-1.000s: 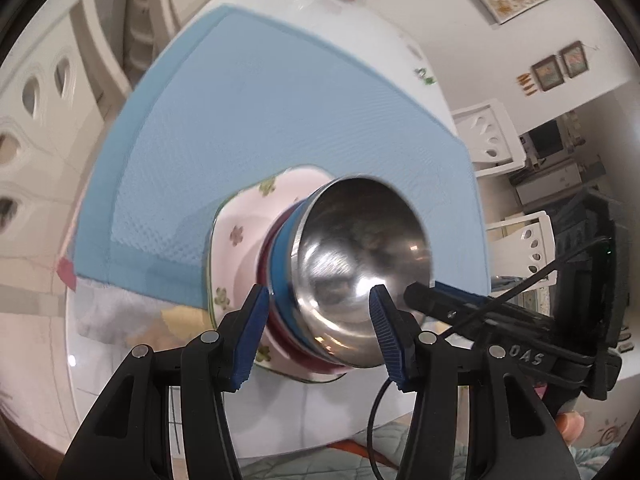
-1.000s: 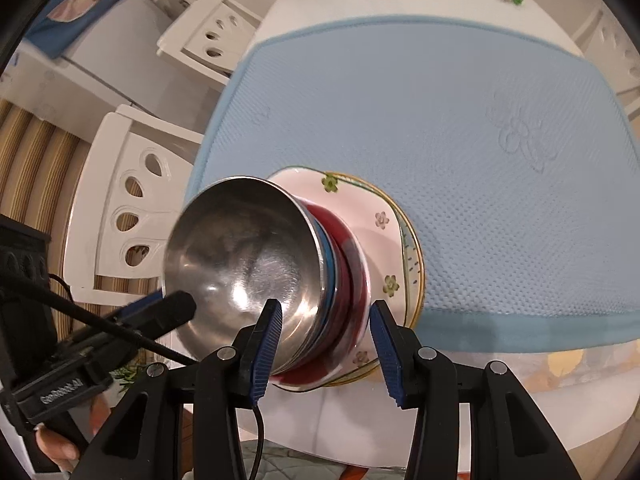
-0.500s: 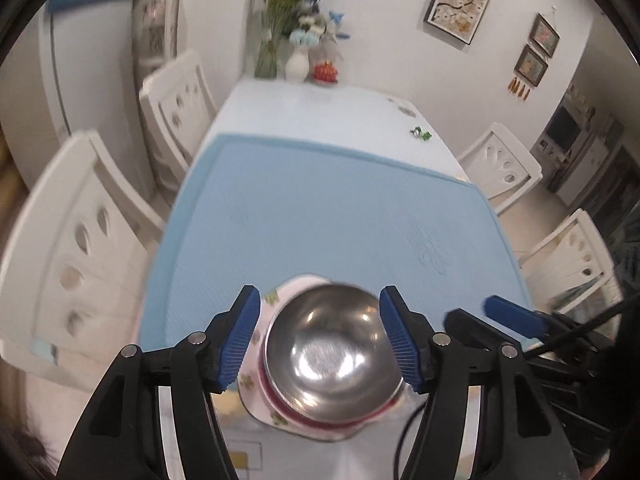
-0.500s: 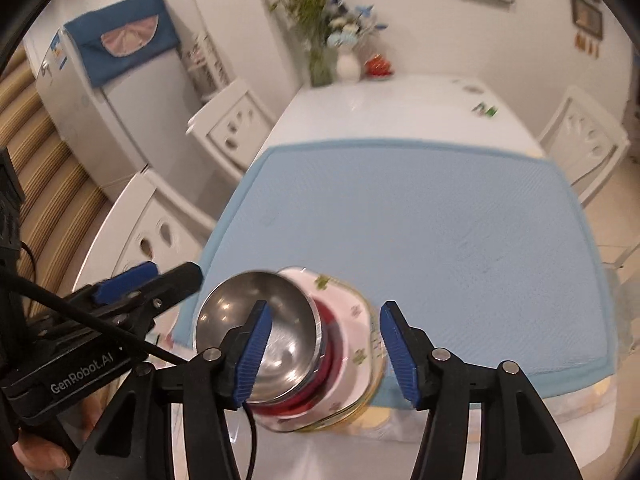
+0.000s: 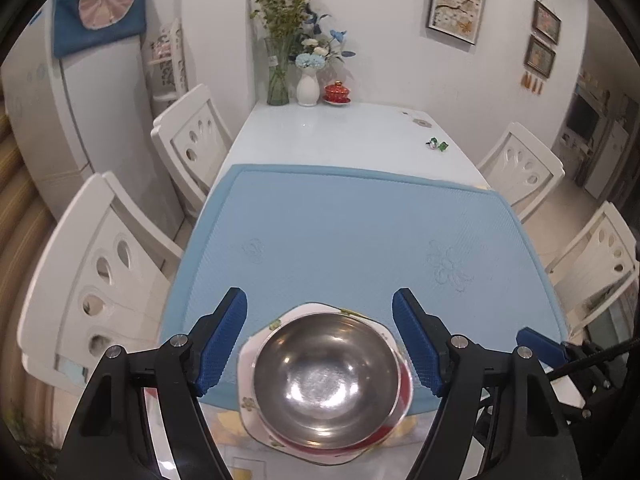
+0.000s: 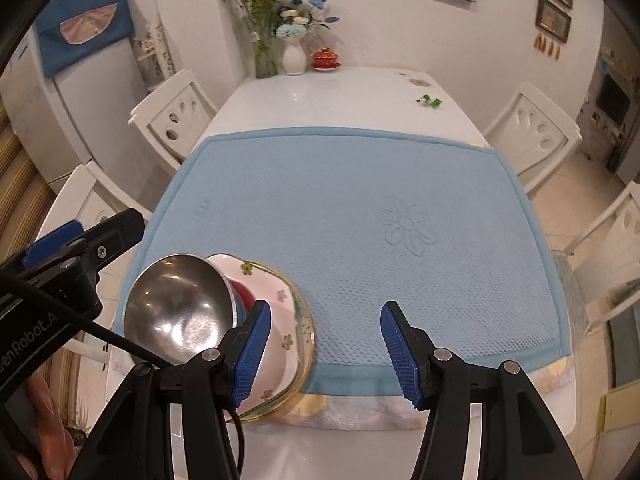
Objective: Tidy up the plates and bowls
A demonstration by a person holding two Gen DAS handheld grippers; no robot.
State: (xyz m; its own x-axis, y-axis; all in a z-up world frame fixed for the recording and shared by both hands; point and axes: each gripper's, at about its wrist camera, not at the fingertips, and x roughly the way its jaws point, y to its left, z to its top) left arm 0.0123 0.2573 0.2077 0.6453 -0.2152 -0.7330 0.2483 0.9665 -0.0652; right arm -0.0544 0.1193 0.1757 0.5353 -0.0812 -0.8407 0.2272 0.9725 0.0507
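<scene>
Left wrist view: the left gripper [image 5: 320, 344] hangs above a steel bowl [image 5: 326, 376], its blue pads wide apart and opening further, touching nothing. The bowl tops a stack: a red bowl [image 5: 405, 394] and a flowered plate [image 5: 256, 408] beneath it. The stack straddles the near edge of a blue mat [image 5: 340, 232], partly over the bare white table [image 5: 320, 132]. Right wrist view: the right gripper [image 6: 324, 354], jaws parted and empty, hovers over the mat's near border just right of the stack. The rest of the mat lies open. White chairs [image 6: 172, 116] line both long table edges; vases [image 6: 294, 58] stand at the far end.
</scene>
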